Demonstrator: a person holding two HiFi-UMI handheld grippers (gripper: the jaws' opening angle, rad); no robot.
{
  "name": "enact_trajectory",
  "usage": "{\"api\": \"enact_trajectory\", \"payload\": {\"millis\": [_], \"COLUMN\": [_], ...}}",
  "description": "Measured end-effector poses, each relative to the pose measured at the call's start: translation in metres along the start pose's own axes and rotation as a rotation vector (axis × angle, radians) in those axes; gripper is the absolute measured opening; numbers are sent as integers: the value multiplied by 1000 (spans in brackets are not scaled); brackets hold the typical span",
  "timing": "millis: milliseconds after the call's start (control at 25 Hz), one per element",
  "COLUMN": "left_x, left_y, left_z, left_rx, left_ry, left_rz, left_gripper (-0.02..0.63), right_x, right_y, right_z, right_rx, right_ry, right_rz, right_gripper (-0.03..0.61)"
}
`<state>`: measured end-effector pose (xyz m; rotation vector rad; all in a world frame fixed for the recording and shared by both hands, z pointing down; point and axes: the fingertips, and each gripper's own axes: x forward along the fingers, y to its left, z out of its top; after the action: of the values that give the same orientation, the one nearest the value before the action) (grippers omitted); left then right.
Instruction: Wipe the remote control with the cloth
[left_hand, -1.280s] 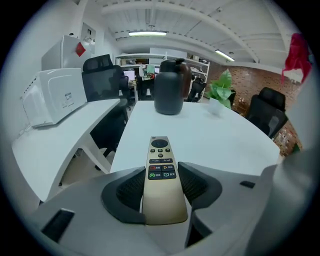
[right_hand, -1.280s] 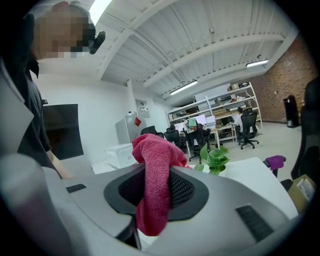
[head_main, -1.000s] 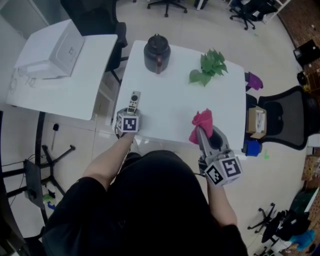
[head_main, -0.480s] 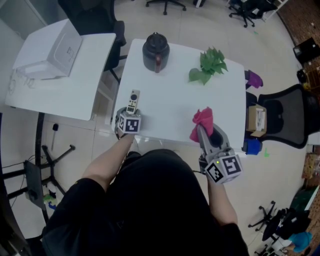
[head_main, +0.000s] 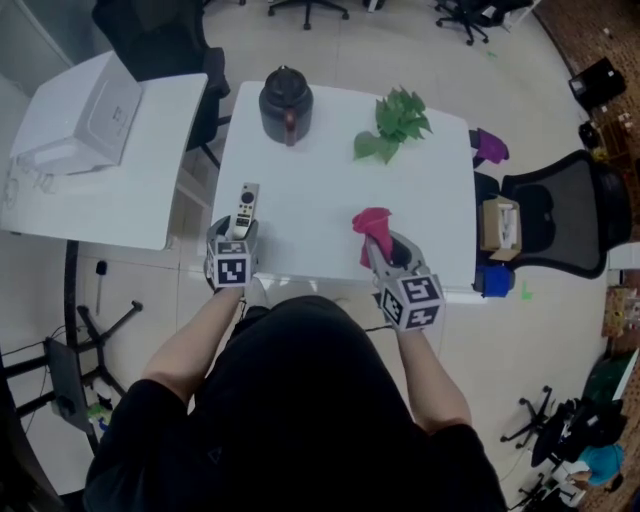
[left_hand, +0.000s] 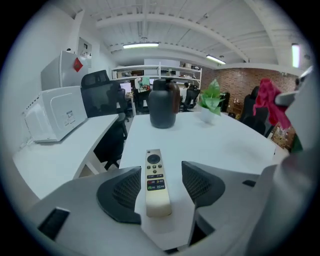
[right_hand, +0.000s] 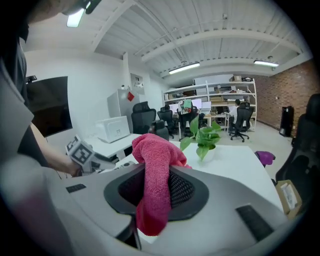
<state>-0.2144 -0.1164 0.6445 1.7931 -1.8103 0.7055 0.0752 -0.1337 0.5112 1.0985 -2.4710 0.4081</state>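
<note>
A slim white remote control lies on the white table near its front left corner. My left gripper sits low at the table edge. Its jaws are opening, with the near end of the remote between them and a gap on each side of it. The pads do not touch the remote. My right gripper is shut on a pink-red cloth, held above the table's front right part. The cloth bunches above the jaws and hangs below them.
A dark teapot and a green potted plant stand at the table's far side. A white side table with a white appliance is to the left. At the right are a black chair, a cardboard box and a purple object.
The left gripper has drawn back a little from the remote, which stays on the table. The right gripper with the cloth has shifted slightly left. The head view has swung.
</note>
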Motion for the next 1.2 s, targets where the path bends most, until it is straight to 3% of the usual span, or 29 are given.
{"api": "enact_trajectory", "payload": {"millis": [320, 600, 880, 1000, 1120, 1200], "left_x": [-50, -77, -85, -85, -86, -88], "left_y": [-37, -63, -67, -69, -74, -80], "left_z": [58, 77, 80, 82, 88, 94], "left_rx": [25, 27, 74, 83, 83, 86], "left_ry": [-150, -189, -201, -211, -226, -242], "left_rz": [-119, -234, -236, -244, -258, -275], "left_gripper": [259, 259, 259, 259, 259, 259], "right_x": [75, 106, 115, 112, 100, 86], "right_y": [-44, -64, -63, -65, -68, -68], "right_z": [-85, -140, -150, -146, -134, -112], "right_rx": [-106, -167, -165, -158, -139, -112], "right_ry": [285, 505, 548, 538, 496, 408], "right_rz": [-122, -169, -162, -173, -186, -187], "right_gripper": [106, 110, 130, 167, 210, 210]}}
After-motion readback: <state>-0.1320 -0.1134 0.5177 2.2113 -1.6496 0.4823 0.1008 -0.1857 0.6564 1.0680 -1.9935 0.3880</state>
